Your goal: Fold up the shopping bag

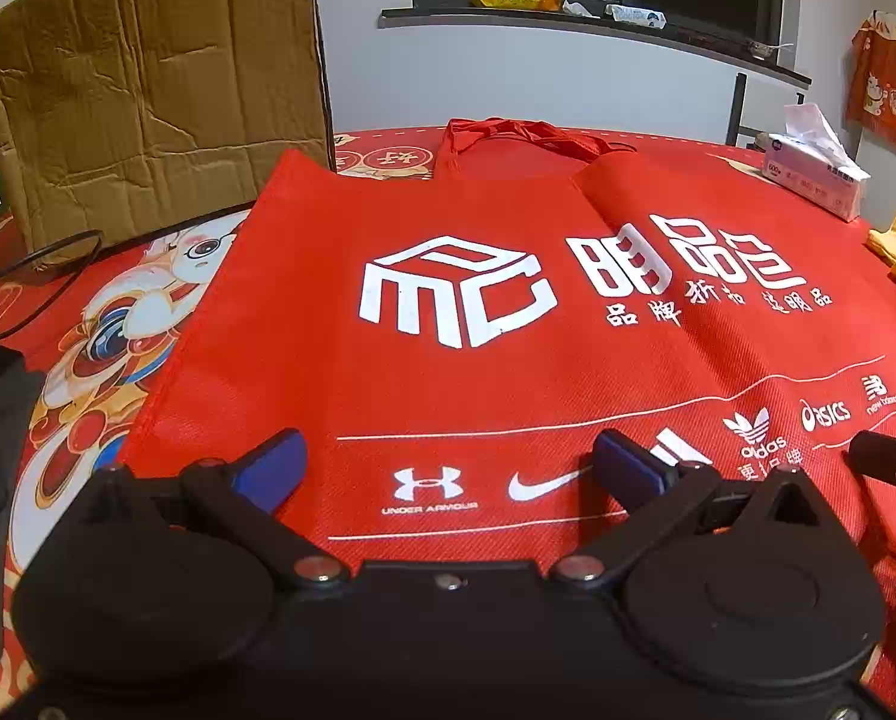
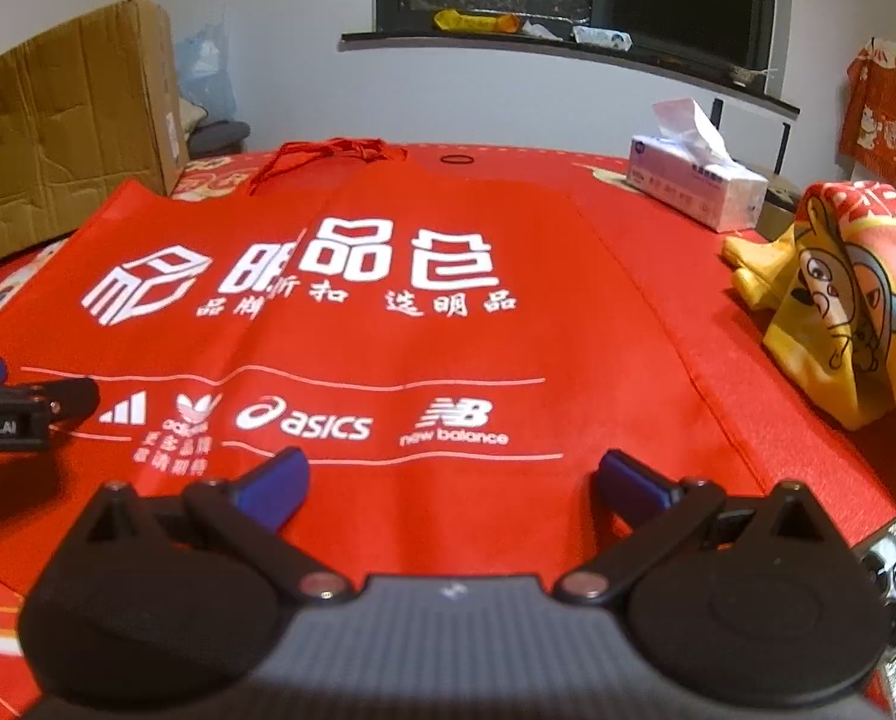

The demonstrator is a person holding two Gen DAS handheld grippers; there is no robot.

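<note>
Across the middle of the red patterned surface [image 1: 148,276] lies the shopping bag [image 1: 448,360], spread flat with its printed side up, its handles [image 1: 508,135] bunched at the far edge and its bottom edge nearest the cameras. A lengthwise crease [image 1: 646,276] runs from far to near through the white lettering, right of the bag's middle, and the cloth rides up slightly along it; whether that is a started fold or only an old crease, I cannot tell. Judged from this, the folding is at its very beginning: the bag is laid out, no panel has been turned over, and every fold is left to do.

Both tools hang over the near end of the bag, side by side. The left tool [image 1: 448,462] has its 2 blue-tipped fingers spread wide above the row of sports logos and pinches nothing. The right tool [image 2: 451,474] is spread just as wide, just near of the row of sports logos, and is likewise empty. Whether either fingertip grazes the cloth cannot be told from these views.

Off the bag stand a cardboard box [image 1: 148,90] at far left, a tissue pack [image 2: 694,186] at far right, and a yellow printed cloth [image 2: 838,312] just beside the bag's right edge.
</note>
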